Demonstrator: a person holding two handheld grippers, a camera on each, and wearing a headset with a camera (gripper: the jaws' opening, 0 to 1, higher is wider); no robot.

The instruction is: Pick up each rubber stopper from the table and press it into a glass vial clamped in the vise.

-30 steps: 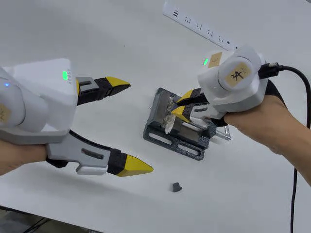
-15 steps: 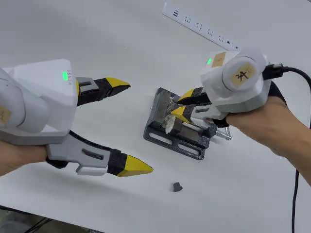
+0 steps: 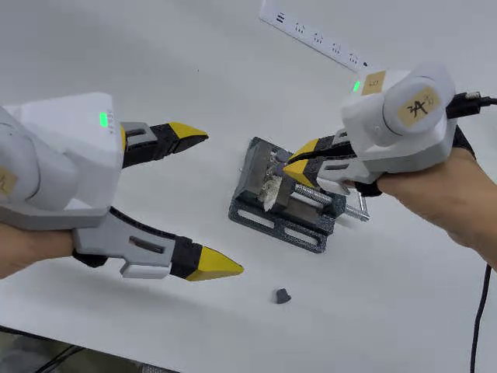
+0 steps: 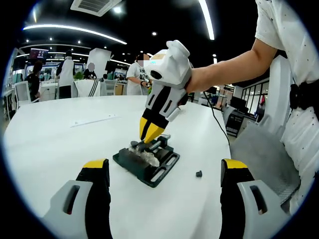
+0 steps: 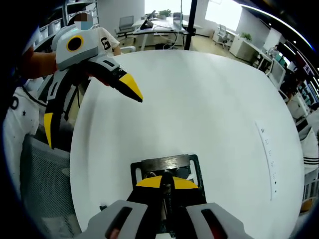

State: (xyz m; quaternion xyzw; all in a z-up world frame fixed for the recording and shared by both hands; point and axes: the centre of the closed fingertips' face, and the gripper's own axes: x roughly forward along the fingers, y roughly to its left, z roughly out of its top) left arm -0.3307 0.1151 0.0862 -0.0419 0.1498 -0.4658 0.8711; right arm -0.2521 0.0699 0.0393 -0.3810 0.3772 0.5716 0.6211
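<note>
A dark vise stands mid-table and clamps a clear glass vial; in the left gripper view the vial carries a dark stopper on top. My right gripper hovers just above the vise's far end, jaws shut, with nothing visible between them; it also hangs over the vise as the right gripper. One loose dark rubber stopper lies on the table in front of the vise. My left gripper is held wide open left of the vise, holding nothing.
A white power strip lies at the table's far edge. A black cable runs down from the right gripper along the right side. The white table is round, with chairs and people beyond it.
The right gripper has lifted up and to the right, off the vial. The left gripper, the vise and the loose stopper have stayed put.
</note>
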